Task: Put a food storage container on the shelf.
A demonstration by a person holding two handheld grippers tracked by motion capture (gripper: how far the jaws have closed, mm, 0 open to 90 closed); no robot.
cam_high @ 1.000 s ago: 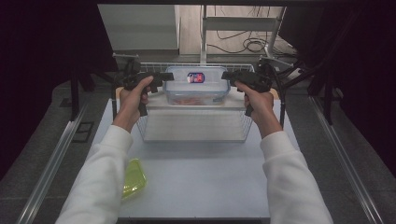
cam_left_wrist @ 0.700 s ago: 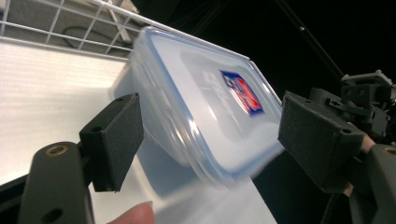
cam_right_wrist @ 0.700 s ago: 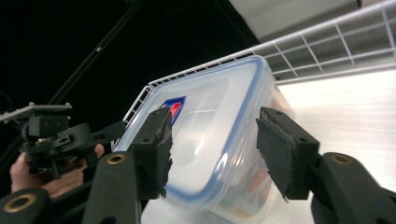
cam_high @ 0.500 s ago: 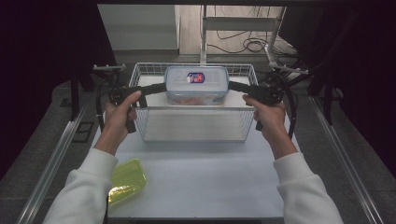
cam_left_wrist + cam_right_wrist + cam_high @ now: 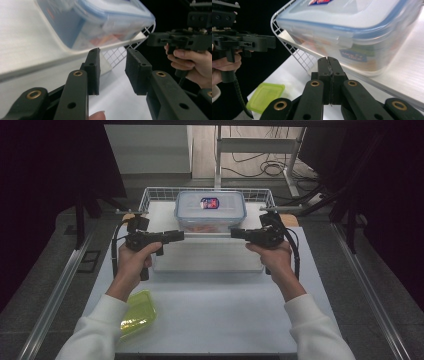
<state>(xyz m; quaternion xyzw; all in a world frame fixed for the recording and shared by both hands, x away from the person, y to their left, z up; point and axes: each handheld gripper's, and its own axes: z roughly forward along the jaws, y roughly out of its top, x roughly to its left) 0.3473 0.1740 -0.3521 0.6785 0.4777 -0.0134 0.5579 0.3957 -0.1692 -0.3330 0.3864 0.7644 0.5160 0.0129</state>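
Observation:
A clear plastic container with a blue-rimmed lid and a red-and-blue label sits in a wire basket at the far middle of the table. My left gripper is in front of the basket's near left, pointing right, its jaws open and empty. In the left gripper view the gripper is just below the container. My right gripper points left from the near right, shut on nothing. In the right gripper view the gripper is under the container's corner, not touching it.
A yellow-green lid lies flat on the white table at the near left, beside the left sleeve; it is also in the right gripper view. The basket's white front wall stands between the two hands. Dark floor and metal rails flank the table.
Both grippers have left the container's sides, swung outward, then come back toward the person to face each other in front of the basket. The container has stayed put.

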